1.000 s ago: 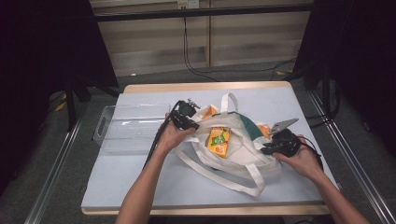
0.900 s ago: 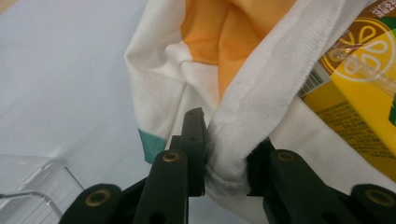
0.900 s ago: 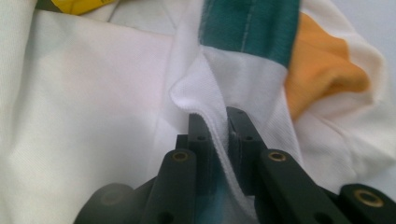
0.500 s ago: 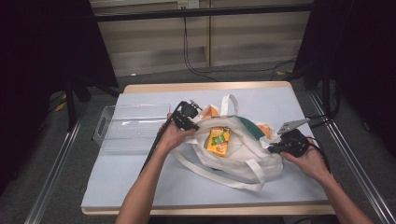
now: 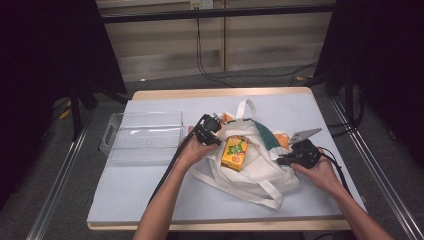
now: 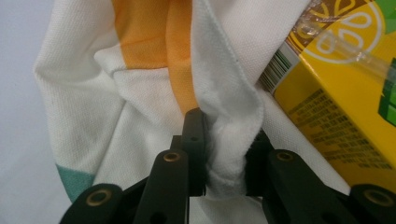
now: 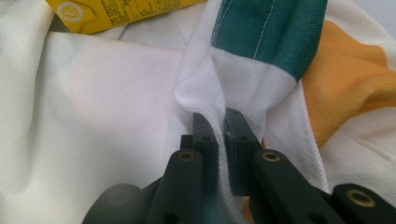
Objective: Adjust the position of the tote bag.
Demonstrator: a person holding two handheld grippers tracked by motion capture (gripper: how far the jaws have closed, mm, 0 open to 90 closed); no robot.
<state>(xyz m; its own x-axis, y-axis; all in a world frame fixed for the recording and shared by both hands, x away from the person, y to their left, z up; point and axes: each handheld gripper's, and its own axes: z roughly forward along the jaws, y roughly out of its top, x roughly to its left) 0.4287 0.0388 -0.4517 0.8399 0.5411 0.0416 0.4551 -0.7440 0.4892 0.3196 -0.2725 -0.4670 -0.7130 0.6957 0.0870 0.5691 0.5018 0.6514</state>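
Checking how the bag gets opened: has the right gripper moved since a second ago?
Yes. The right gripper, shut on the tote bag edge, has shifted toward the table's right edge, away from the juice carton.

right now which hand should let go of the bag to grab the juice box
Probably the left. Both grippers are shut on the bag rim, but the left gripper sits right beside the juice box, while the right gripper is farther off.
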